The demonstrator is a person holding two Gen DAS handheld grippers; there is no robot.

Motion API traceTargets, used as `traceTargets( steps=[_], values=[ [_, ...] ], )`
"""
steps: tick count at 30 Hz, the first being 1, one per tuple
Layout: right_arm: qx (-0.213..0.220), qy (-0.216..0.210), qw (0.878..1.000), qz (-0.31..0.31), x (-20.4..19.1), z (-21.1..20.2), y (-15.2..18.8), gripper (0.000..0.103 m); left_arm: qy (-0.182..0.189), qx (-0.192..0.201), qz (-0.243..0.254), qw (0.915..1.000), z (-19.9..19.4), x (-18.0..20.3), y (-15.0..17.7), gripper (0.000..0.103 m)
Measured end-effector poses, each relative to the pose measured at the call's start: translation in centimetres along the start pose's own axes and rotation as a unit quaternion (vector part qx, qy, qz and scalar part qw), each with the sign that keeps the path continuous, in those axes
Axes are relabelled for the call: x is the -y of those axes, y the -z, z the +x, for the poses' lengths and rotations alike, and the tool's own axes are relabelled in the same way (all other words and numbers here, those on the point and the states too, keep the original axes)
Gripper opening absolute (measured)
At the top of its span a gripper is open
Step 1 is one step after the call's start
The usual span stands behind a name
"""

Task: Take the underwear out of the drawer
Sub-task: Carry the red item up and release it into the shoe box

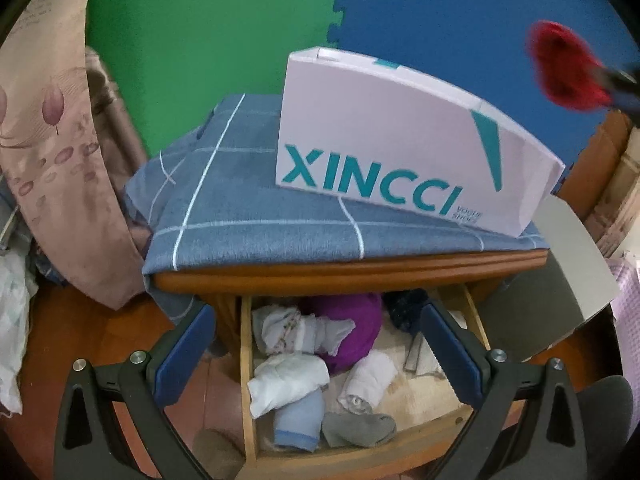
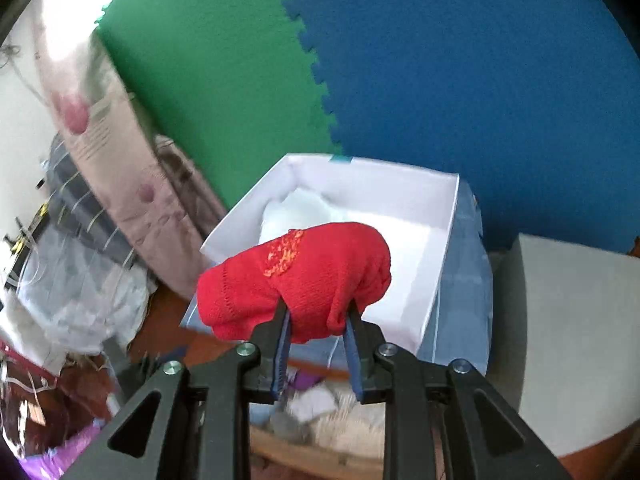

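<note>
Item: floral curtain (image 1: 60, 152), hanging at far left beside a green foam mat (image 1: 200, 40) that is joining a blue foam mat (image 1: 460, 8).

Item: left hand-held gripper (image 1: 320, 344), jaws standing wide apart and gripping nothing, hovering over the open wooden drawer (image 1: 246, 400).

Item: drawer contents, lying jumbled: white rolled garments (image 1: 288, 380), a purple piece (image 1: 352, 320), a pale blue roll (image 1: 300, 420), a grey piece (image 1: 360, 428).

Item: nightstand top, carrying a blue checked cloth (image 1: 240, 216) and a white XINCCI box (image 1: 400, 140); the right wrist view is showing the box (image 2: 444, 240) open with white material inside.

Item: right hand-held gripper (image 2: 318, 320), jaws standing nearly closed and pinching the red underwear (image 2: 296, 276), which is hanging in the air out of the drawer, in front of the box.

Item: grey block (image 2: 572, 340), standing at right.
</note>
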State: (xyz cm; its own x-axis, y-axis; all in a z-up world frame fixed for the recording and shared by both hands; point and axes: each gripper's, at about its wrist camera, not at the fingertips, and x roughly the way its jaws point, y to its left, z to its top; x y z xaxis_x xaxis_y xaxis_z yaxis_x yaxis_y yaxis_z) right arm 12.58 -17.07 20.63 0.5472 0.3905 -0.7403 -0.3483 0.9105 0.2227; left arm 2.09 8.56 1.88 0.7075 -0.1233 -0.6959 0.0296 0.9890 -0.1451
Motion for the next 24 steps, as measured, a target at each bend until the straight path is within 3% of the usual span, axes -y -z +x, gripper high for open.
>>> traceTargets(
  steps=[3, 6, 11, 14, 18, 24],
  values=[
    [-0.004, 0.016, 1.000, 0.014, 1.0, 2.9, -2.5, 0.024, 0.023, 0.016, -0.001, 0.9996, -0.4, -0.2, -0.1, 0.102],
    [-0.020, 0.037, 0.999, 0.030, 2.2, 6.5, -4.2, 0.024, 0.019, 0.027, 0.014, 0.9994, -0.7, 0.0, -0.2, 0.102],
    [-0.043, 0.066, 0.996, 0.047, 4.1, 11.3, -4.5, 0.024, 0.020, 0.044, 0.033, 0.9983, -1.0, 0.4, 0.1, 0.102],
    [-0.058, 0.079, 0.993, 0.059, 5.2, 13.5, -4.5, 0.024, 0.038, 0.054, 0.034, 0.9973, -1.4, 0.5, 0.1, 0.102],
    [-0.080, 0.094, 0.991, 0.059, 5.9, 15.9, -4.3, 0.025, 0.057, 0.094, 0.020, 0.9938, -2.4, 0.0, 0.2, 0.102],
    [-0.091, 0.114, 0.988, 0.046, 5.6, 17.5, -4.1, 0.027, 0.036, 0.064, 0.022, 0.9971, -1.6, -0.2, -0.2, 0.102]
  ],
)
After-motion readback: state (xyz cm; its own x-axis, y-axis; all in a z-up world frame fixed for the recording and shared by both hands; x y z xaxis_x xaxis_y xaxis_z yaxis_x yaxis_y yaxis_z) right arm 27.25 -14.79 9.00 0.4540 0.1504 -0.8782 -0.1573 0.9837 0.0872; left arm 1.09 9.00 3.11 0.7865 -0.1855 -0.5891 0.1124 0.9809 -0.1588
